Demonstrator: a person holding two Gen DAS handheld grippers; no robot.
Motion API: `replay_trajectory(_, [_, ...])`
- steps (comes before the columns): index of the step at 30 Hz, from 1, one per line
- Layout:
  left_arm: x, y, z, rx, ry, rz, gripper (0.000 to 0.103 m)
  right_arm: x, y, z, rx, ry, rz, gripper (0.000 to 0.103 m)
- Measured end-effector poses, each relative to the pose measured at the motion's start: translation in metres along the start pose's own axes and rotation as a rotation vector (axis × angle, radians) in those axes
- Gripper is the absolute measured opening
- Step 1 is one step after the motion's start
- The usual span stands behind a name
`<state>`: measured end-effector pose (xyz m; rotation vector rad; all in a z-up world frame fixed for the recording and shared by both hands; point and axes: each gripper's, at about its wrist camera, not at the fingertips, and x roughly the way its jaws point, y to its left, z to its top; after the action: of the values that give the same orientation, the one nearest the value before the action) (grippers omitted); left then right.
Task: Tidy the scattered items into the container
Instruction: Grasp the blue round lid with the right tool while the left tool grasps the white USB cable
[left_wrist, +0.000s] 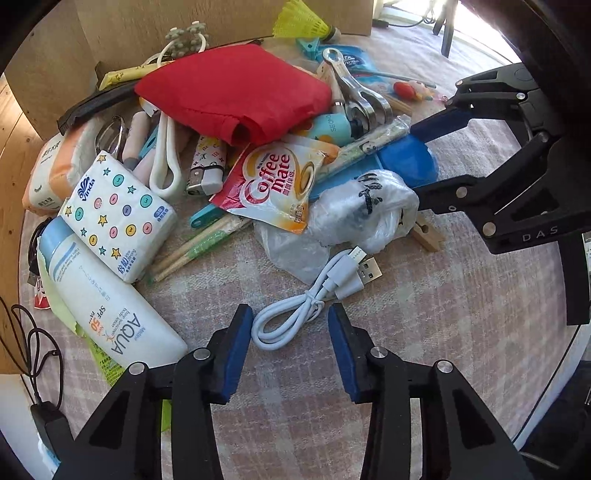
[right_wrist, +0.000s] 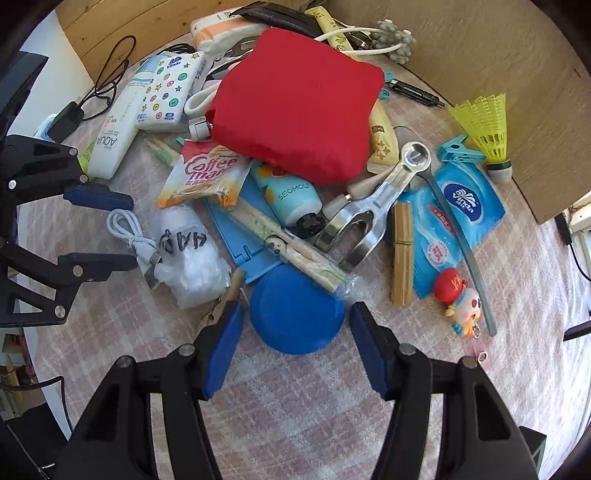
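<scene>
Left wrist view shows the left gripper (left_wrist: 290, 328), jaws apart, straddling the white USB cable (left_wrist: 310, 299) on the counter (left_wrist: 424, 332), apparently lining up a pick. The right gripper (right_wrist: 295, 325), also spread, frames the blue disc (right_wrist: 295, 314); no container is identifiable.

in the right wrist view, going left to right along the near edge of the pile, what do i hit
white usb cable → crumpled plastic bag → blue round lid → wooden clothespin → red-capped toy figure

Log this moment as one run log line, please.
left claw open over white cable | right claw open around blue disc | nothing held
</scene>
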<state>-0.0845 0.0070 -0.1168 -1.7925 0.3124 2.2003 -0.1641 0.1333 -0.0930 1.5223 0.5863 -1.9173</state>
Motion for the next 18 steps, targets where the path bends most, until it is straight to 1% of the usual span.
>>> replay_trajectory(3, [-0.001, -0.012, -0.002, 0.033, 0.007, -0.016, 0.038, -0.003, -0.004, -0.006, 0.024, -0.003, 0.016, 0.049])
replay_trajectory(4, [-0.001, -0.016, -0.001, 0.044, 0.007, -0.013, 0.038, -0.004, -0.006, -0.007, 0.029, 0.0, 0.024, 0.049])
replay_trajectory(5, [-0.001, -0.019, 0.0, 0.051, 0.005, -0.004, 0.042, -0.004, -0.008, -0.007, 0.03, 0.003, 0.028, 0.049])
replay_trajectory(6, [0.0, -0.021, 0.001, 0.054, 0.002, 0.003, 0.044, -0.004, -0.007, -0.007, 0.025, 0.005, 0.027, 0.049])
replay_trajectory(8, [0.001, -0.024, 0.005, 0.048, 0.0, -0.003, 0.043, -0.003, -0.006, -0.006, 0.02, 0.002, 0.013, 0.049])
replay_trajectory(10, [0.002, -0.027, 0.007, 0.044, -0.005, 0.001, 0.04, -0.003, -0.004, -0.005, 0.027, -0.002, 0.007, 0.049])
replay_trajectory(11, [0.002, -0.029, 0.008, 0.045, -0.01, 0.0, 0.033, -0.003, -0.003, -0.005, 0.027, -0.002, 0.007, 0.049])
replay_trajectory(12, [0.001, -0.03, 0.008, 0.042, -0.012, -0.004, 0.019, -0.002, 0.002, 0.001, 0.028, -0.002, 0.01, 0.049])
replay_trajectory(14, [0.0, -0.032, 0.007, 0.03, -0.016, -0.002, 0.014, -0.003, 0.002, -0.002, 0.036, 0.0, 0.025, 0.049])
replay_trajectory(18, [-0.002, -0.036, 0.001, 0.003, -0.019, -0.002, 0.013, -0.007, 0.0, -0.017, 0.049, 0.012, 0.038, 0.048])
